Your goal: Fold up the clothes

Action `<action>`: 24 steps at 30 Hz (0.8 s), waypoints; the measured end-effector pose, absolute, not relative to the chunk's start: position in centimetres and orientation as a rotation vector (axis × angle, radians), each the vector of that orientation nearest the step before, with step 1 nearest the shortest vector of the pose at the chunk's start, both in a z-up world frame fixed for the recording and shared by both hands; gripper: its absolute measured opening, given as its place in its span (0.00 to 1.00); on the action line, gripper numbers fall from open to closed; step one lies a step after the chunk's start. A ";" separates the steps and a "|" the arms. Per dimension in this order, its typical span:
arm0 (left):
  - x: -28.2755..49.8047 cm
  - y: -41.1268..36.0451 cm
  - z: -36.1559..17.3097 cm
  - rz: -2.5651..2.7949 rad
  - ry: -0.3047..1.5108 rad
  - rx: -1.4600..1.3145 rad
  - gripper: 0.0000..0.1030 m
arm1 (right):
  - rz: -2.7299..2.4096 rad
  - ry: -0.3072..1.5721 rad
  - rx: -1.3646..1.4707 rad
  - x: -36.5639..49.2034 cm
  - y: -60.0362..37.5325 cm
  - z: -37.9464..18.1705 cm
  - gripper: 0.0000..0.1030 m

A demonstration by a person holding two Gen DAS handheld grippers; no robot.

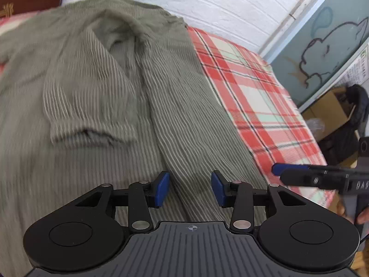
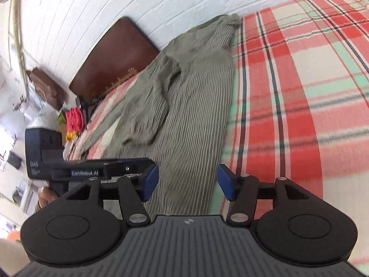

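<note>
A ribbed olive-green garment (image 1: 96, 97), softly rumpled, is laid lengthwise on the red plaid blanket (image 1: 251, 87) toward the white wall (image 1: 207, 2), while the left gripper (image 1: 190, 188) and right gripper (image 2: 188, 182) are held wide apart, gripping nothing.

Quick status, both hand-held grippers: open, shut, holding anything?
Left hand-held gripper: open, holding nothing, above the green ribbed garment.
Right hand-held gripper: open, holding nothing, over the garment's edge on the plaid bedcover.
</note>
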State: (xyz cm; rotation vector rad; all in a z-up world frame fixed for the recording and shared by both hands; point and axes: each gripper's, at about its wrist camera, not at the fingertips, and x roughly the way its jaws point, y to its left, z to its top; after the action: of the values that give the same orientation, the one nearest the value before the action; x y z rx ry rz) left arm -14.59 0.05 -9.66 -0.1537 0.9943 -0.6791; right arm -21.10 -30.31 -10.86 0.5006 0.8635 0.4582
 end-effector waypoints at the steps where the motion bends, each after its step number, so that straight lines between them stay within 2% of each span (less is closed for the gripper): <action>1: -15.4 0.1 -9.7 -0.683 0.990 -0.150 0.54 | 0.468 0.860 0.459 -21.9 -29.8 -10.5 0.59; 5: -18.7 0.2 -9.6 -0.700 0.969 -0.124 0.55 | 0.479 0.847 0.239 -25.0 -27.2 -9.0 0.59; 7: -20.6 -0.2 -8.8 -0.712 0.922 -0.013 0.54 | 0.495 0.856 0.166 -26.0 -26.2 -8.9 0.59; 13: -25.3 -2.4 -7.7 -0.763 0.794 0.276 0.54 | 0.517 0.886 0.127 -26.2 -24.7 -9.8 0.59; 16: -26.4 -3.8 -8.5 -0.760 0.771 0.399 0.49 | 0.508 0.884 0.140 -26.4 -24.5 -10.1 0.59; 17: -26.7 -4.1 -8.9 -0.756 0.766 0.438 0.42 | 0.505 0.882 0.143 -26.5 -24.6 -10.1 0.59; 18: -27.0 -4.4 -9.2 -0.748 0.759 0.475 0.30 | 0.502 0.881 0.147 -26.7 -24.7 -10.1 0.59; 19: -27.1 -4.6 -9.4 -0.726 0.746 0.500 0.26 | 0.498 0.882 0.155 -26.9 -24.9 -10.1 0.60; 20: -27.1 -4.8 -9.6 -0.705 0.728 0.515 0.08 | 0.494 0.884 0.162 -26.9 -25.0 -10.2 0.60; 21: -27.1 -4.9 -9.7 -0.685 0.711 0.522 0.00 | 0.490 0.886 0.169 -27.0 -25.0 -10.2 0.60; 24: -27.2 -3.8 -8.8 -0.637 0.669 0.449 0.00 | 0.491 0.888 0.179 -27.1 -25.0 -10.3 0.60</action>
State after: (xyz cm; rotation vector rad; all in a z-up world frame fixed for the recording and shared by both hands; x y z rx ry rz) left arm -27.18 -3.84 -8.77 0.4494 0.6691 -0.6366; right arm -27.14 -25.03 -10.28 0.1786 0.8880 0.4910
